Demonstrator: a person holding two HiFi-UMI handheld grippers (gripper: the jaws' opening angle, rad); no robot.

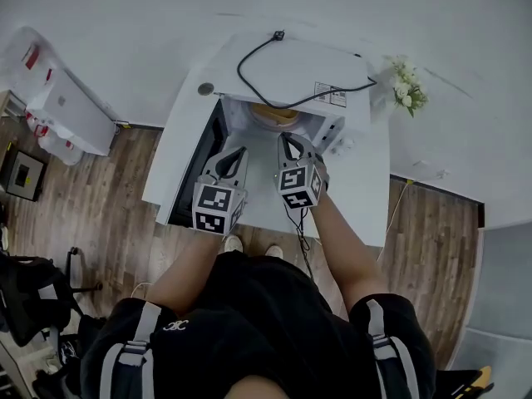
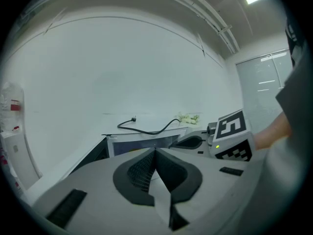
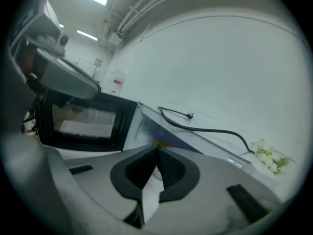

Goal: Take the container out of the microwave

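Note:
A white microwave (image 1: pixel 291 69) stands on a white table (image 1: pixel 370 198) with its door (image 1: pixel 193 169) swung open to the left. Inside the cavity I see part of a tan, orange-rimmed container (image 1: pixel 274 115); in the right gripper view only a sliver of it (image 3: pixel 159 143) shows above the jaws. My left gripper (image 1: pixel 241 151) hovers in front of the opening, shut and empty, its jaws meeting at the tip (image 2: pixel 155 151). Beside it my right gripper (image 1: pixel 287 138) sits at the mouth of the cavity, also shut with nothing in it (image 3: pixel 157 149).
A black power cord (image 1: pixel 274 73) lies coiled on the microwave's top. White flowers (image 1: pixel 407 90) sit at the table's back right and a small round disc (image 1: pixel 205 89) at the back left. A white cabinet (image 1: pixel 66 110) stands left, over wooden floor.

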